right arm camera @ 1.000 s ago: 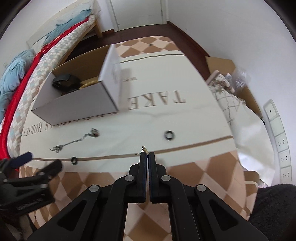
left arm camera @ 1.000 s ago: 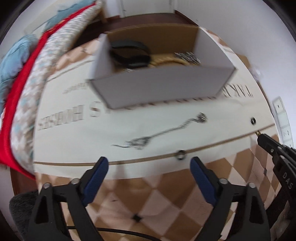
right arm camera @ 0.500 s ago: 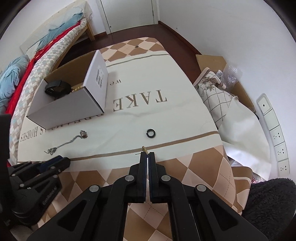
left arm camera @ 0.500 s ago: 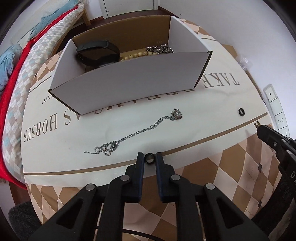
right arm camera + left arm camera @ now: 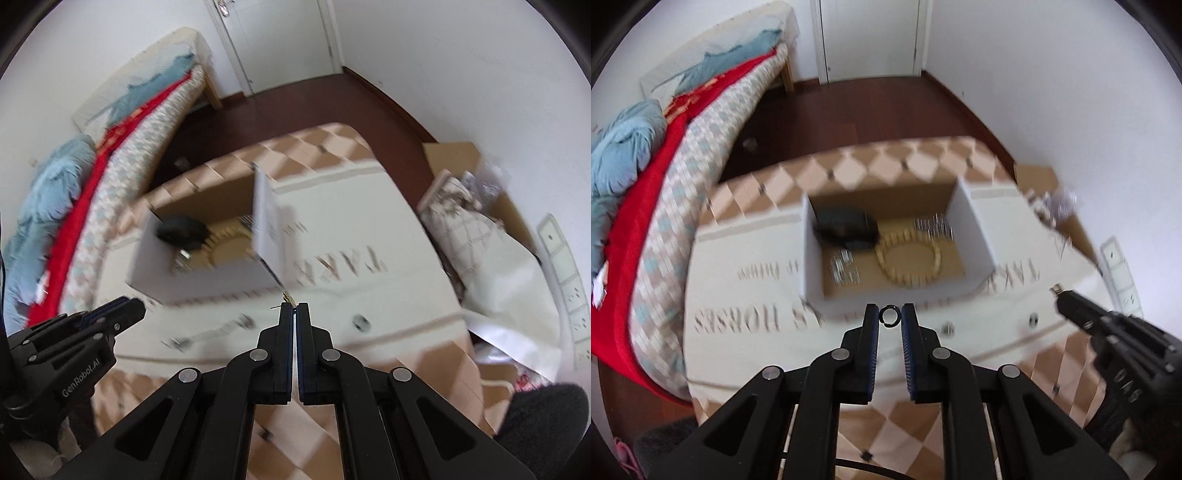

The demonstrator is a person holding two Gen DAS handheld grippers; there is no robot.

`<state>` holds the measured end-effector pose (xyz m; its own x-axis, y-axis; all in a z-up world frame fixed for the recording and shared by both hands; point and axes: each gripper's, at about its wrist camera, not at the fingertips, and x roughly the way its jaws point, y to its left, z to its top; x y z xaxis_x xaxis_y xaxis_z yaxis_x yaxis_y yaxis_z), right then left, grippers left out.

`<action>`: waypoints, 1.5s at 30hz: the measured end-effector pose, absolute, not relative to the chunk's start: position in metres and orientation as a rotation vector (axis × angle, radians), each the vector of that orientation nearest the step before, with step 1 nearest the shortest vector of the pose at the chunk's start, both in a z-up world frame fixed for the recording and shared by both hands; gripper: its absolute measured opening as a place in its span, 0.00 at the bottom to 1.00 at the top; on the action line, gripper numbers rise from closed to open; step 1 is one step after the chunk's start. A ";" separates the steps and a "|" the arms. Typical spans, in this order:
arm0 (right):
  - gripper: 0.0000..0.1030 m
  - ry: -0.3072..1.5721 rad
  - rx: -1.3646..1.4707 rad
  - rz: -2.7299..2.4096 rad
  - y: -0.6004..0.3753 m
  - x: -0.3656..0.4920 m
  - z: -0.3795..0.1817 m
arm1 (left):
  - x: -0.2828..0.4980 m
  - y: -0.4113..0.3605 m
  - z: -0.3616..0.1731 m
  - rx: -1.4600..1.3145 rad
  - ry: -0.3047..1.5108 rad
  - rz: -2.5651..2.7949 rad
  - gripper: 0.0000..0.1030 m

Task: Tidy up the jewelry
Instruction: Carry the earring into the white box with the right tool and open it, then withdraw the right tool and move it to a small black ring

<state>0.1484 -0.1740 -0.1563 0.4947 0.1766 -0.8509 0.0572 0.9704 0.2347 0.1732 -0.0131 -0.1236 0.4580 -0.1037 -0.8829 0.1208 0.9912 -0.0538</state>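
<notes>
My left gripper (image 5: 888, 316) is shut on a small black ring (image 5: 888, 316) and holds it in the air just in front of the open white cardboard box (image 5: 975, 221). The box holds a black band (image 5: 849, 229), a beaded gold bracelet (image 5: 908, 258) and silver chains (image 5: 932, 225). My right gripper (image 5: 293, 307) is shut on a tiny gold earring (image 5: 288, 295), above the table. A silver chain (image 5: 218, 328) and another black ring (image 5: 361, 322) lie on the cream cloth (image 5: 351, 221).
A bed with red and blue bedding (image 5: 646, 155) runs along the left of the table. A cardboard box and white bags (image 5: 480, 229) lie on the floor to the right. Wall sockets (image 5: 569, 273) are at far right.
My left gripper closed on the black ring and lifted it off the cloth toward the box. My right gripper rose with the earring and stayed shut.
</notes>
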 end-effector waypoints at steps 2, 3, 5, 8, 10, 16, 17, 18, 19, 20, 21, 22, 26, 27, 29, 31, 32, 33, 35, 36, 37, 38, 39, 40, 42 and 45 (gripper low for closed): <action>0.01 1.040 0.257 0.106 -0.165 0.166 -0.148 | 0.191 -0.005 -0.110 0.005 1.067 -0.119 0.09; 0.01 1.034 0.261 0.117 -0.162 0.173 -0.145 | 0.197 -0.002 -0.109 0.004 1.065 -0.111 0.09; 0.01 1.035 0.258 0.140 -0.156 0.191 -0.141 | 0.216 0.008 -0.109 -0.001 1.072 -0.082 0.09; 0.01 1.081 0.280 0.191 -0.147 0.222 -0.148 | 0.234 0.020 -0.120 -0.009 1.114 -0.059 0.09; 0.01 1.127 0.294 0.223 -0.143 0.239 -0.156 | 0.243 0.027 -0.130 -0.017 1.146 -0.051 0.09; 0.02 1.242 0.303 0.271 -0.137 0.268 -0.184 | 0.258 0.037 -0.152 -0.045 1.223 -0.033 0.12; 0.02 1.254 0.307 0.272 -0.137 0.271 -0.187 | 0.260 0.038 -0.152 -0.061 1.227 -0.037 0.12; 0.03 1.266 0.308 0.274 -0.136 0.272 -0.189 | 0.261 0.038 -0.152 -0.066 1.231 -0.036 0.13; 0.04 1.280 0.311 0.279 -0.136 0.273 -0.191 | 0.263 0.039 -0.152 -0.073 1.236 -0.033 0.14; 0.11 1.287 0.311 0.282 -0.135 0.274 -0.192 | 0.264 0.040 -0.152 -0.072 1.233 -0.024 0.16; 0.17 1.290 0.309 0.278 -0.135 0.274 -0.193 | 0.265 0.039 -0.151 -0.061 1.232 -0.013 0.23; 0.32 1.289 0.307 0.274 -0.135 0.274 -0.192 | 0.266 0.039 -0.150 -0.059 1.229 -0.009 0.35; 0.45 1.275 0.282 0.255 -0.136 0.274 -0.186 | 0.265 0.042 -0.140 -0.044 1.181 0.023 0.64; 0.45 1.269 0.271 0.245 -0.136 0.273 -0.184 | 0.265 0.043 -0.137 -0.043 1.172 0.030 0.66; 0.51 1.253 0.238 0.214 -0.138 0.273 -0.179 | 0.265 0.045 -0.133 -0.026 1.153 0.053 0.69; 0.62 1.238 0.175 0.165 -0.137 0.272 -0.173 | 0.263 0.047 -0.126 0.012 1.121 0.088 0.87; 0.74 1.230 0.150 0.149 -0.137 0.271 -0.170 | 0.263 0.049 -0.124 0.025 1.109 0.099 0.91; 0.80 1.225 0.126 0.136 -0.136 0.270 -0.168 | 0.262 0.051 -0.122 0.037 1.100 0.110 0.97; 0.96 1.217 0.075 0.113 -0.132 0.267 -0.165 | 0.259 0.054 -0.117 0.071 1.086 0.143 0.98; 0.97 1.215 0.057 0.105 -0.131 0.266 -0.163 | 0.258 0.055 -0.116 0.086 1.082 0.157 0.99; 0.98 1.210 0.046 0.104 -0.129 0.264 -0.162 | 0.256 0.057 -0.113 0.094 1.073 0.169 0.99; 0.98 1.199 0.039 0.106 -0.128 0.262 -0.159 | 0.253 0.058 -0.109 0.096 1.058 0.176 0.99; 0.99 1.189 0.036 0.107 -0.126 0.260 -0.156 | 0.250 0.060 -0.106 0.095 1.046 0.179 0.99; 1.00 1.175 0.036 0.110 -0.126 0.256 -0.152 | 0.248 0.062 -0.103 0.091 1.038 0.179 0.99; 1.00 1.142 0.057 0.127 -0.127 0.249 -0.140 | 0.237 0.066 -0.092 0.082 0.999 0.185 1.00; 1.00 1.084 0.114 0.142 -0.139 0.233 -0.120 | 0.219 0.072 -0.074 0.070 0.945 0.213 1.00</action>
<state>0.2329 -0.1387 -0.1202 0.4605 0.1705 -0.8711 -0.0593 0.9851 0.1615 0.2191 0.0719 -0.0739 0.5668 0.2115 -0.7963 -0.1506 0.9768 0.1522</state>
